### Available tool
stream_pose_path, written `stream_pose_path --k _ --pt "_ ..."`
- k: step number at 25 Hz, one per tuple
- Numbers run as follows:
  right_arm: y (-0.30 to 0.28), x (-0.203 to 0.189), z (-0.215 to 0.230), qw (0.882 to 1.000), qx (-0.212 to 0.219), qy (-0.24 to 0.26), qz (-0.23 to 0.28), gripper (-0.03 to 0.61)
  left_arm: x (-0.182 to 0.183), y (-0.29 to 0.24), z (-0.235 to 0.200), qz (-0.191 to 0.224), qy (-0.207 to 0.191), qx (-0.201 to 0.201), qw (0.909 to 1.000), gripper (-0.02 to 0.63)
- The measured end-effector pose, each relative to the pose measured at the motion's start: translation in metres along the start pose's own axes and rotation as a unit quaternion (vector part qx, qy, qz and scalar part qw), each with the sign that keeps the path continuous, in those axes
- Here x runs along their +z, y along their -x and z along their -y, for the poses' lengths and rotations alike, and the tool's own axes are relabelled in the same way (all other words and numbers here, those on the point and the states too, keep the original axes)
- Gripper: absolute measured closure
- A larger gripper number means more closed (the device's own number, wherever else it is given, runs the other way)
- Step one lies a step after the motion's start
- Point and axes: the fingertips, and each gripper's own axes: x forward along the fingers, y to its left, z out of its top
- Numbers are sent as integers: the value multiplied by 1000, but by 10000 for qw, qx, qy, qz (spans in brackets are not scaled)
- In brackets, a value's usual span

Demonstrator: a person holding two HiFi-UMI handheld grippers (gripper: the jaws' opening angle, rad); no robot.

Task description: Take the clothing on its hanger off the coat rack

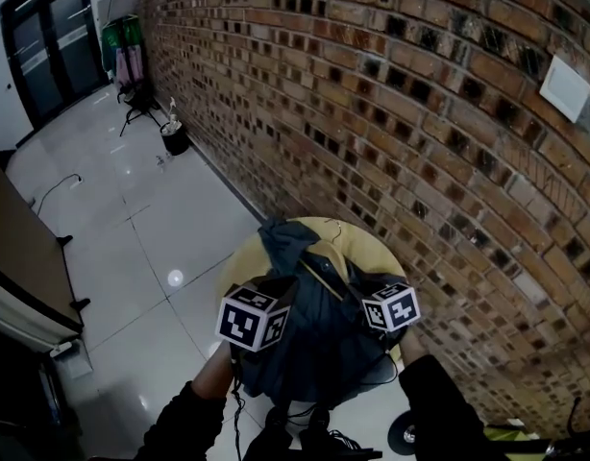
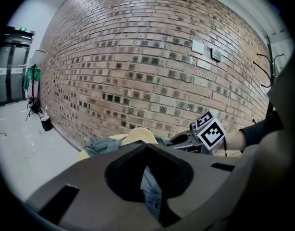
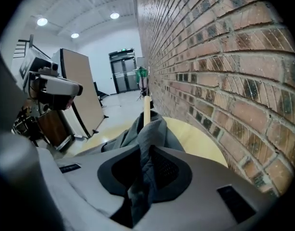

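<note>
Left tool [image 2: 148, 179] and right tool [image 3: 143, 170] each pinch a fold of the grey-blue garment [image 1: 319, 349] lying with its wooden hanger [image 1: 324, 279] on the round yellow desk [image 1: 374, 254].

A brick wall [image 1: 391, 84] runs along my right, with a white plate [image 1: 566, 86] fixed on it. Below me a round yellow counter [image 1: 377, 253] stands close by the bricks. The floor [image 1: 151, 219] is pale glossy tile, catching glare. At the far end I see dark double doors [image 1: 45, 46]. Round lights [image 3: 115, 16] glow in the white ceiling.
</note>
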Motion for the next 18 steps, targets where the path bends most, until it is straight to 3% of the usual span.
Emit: stream_pose_path --k 1,4,6,8,18 --pt "-1 -4 4 9999 -148 59 -49 584 -3 -4 1 -38 7 -28 10000 623" --pt "-2 -15 18 9980 -560 212 -202 578 -7 -14 6 -108 12 -94 9999 623" --pt "-2 -18 24 9969 -710 244 -221 532 -8 -20 9 -134 6 -135 9998 623" --pt "1 -19 27 9961 -797 312 -236 432 -8 -24 13 -156 -2 -168 9997 623" --pt "44 3 26 9924 -1080 578 147 461 -2 -33 35 -106 -71 -359 9993 623"
